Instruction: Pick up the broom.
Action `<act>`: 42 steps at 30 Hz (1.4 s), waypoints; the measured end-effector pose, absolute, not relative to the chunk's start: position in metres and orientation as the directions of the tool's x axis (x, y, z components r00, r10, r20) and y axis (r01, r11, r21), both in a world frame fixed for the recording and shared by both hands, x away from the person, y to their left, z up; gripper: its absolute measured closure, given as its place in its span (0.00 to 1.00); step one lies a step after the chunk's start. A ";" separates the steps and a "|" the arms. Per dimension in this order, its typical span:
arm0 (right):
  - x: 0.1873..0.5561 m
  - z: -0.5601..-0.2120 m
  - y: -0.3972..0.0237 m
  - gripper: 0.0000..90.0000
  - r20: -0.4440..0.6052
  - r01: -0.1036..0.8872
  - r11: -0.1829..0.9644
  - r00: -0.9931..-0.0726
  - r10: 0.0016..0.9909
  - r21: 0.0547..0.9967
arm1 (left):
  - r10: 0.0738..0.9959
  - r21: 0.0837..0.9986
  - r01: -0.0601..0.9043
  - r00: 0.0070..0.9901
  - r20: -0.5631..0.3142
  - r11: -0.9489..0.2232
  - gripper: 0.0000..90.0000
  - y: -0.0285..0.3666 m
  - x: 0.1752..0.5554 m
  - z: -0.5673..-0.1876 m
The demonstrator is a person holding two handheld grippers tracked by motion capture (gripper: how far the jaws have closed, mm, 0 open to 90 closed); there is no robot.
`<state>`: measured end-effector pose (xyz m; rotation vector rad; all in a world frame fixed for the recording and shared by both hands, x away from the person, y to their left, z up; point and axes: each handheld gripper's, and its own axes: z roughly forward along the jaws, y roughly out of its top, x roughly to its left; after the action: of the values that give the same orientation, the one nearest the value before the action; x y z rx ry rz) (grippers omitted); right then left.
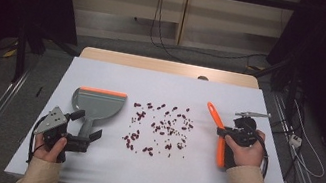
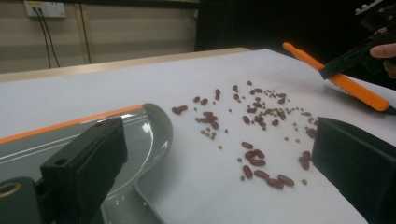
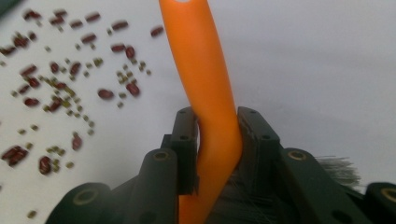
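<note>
Right gripper (image 3: 212,135) jaws pinching orange brush (image 3: 205,84), left gripper (image 2: 219,172) jaws spread beside dustpan (image 2: 140,135)

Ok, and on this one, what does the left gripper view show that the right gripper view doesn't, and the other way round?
Left gripper view: the grey dustpan with its orange lip, just ahead of the open left tool, plus a wall socket. Right gripper view: the right tool shut on the orange brush handle from close up, and the bristles behind it. Both: that brush handle, the scattered red kidney beans and small green beans, and the white table top.
</note>
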<state>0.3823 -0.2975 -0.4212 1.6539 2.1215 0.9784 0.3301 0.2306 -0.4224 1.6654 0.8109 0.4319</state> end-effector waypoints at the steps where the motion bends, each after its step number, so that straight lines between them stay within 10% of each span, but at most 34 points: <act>1: 0.381 -0.419 -0.299 0.78 0.192 0.731 0.100 -0.304 0.933 0.675 | 0.711 0.957 0.278 0.688 -0.144 -0.076 0.04 0.231 0.330 -0.421; 42: 0.364 -0.357 -0.263 0.79 0.263 0.431 -0.047 -0.457 0.850 0.901 | 0.551 0.955 0.266 0.821 -0.153 -0.132 0.05 0.125 0.354 -0.392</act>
<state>0.3641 -0.2629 -0.3566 1.3550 1.8573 1.5096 0.3537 0.1252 -0.3920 1.7226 0.6375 0.2759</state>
